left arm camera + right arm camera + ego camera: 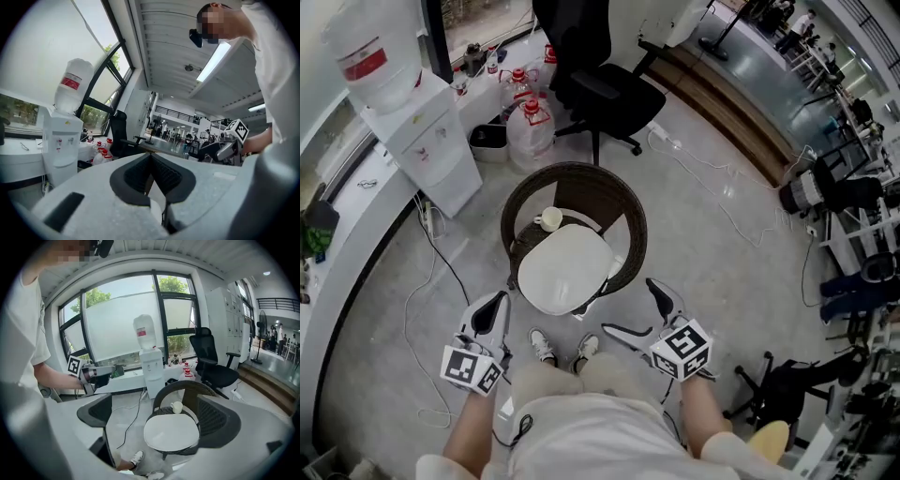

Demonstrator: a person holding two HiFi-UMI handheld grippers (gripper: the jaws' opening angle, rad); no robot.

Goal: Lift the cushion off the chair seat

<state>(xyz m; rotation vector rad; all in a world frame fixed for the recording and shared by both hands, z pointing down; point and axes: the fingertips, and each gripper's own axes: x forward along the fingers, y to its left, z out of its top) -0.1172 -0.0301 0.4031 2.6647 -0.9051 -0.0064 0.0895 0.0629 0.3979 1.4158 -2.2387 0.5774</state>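
A round white cushion [562, 268] lies on the seat of a dark wicker tub chair [630, 221], and a small white cup [549, 219] stands on the seat behind it. My left gripper [497, 307] hovers near the chair's front left, apart from it, jaws together and nothing in them. My right gripper [628, 305] is at the front right, open and empty. In the right gripper view the cushion [171, 433], the cup [176, 407] and the chair [180, 386] lie ahead between the spread jaws of the right gripper [154, 413]. The left gripper [150, 157] points away over the room.
A water dispenser [417, 131] and several water jugs [530, 122] stand behind the chair on the left. A black office chair [600, 84] is beyond it. Cables [427, 281] trail over the floor at the left. The person's shoes [544, 345] are just before the wicker chair.
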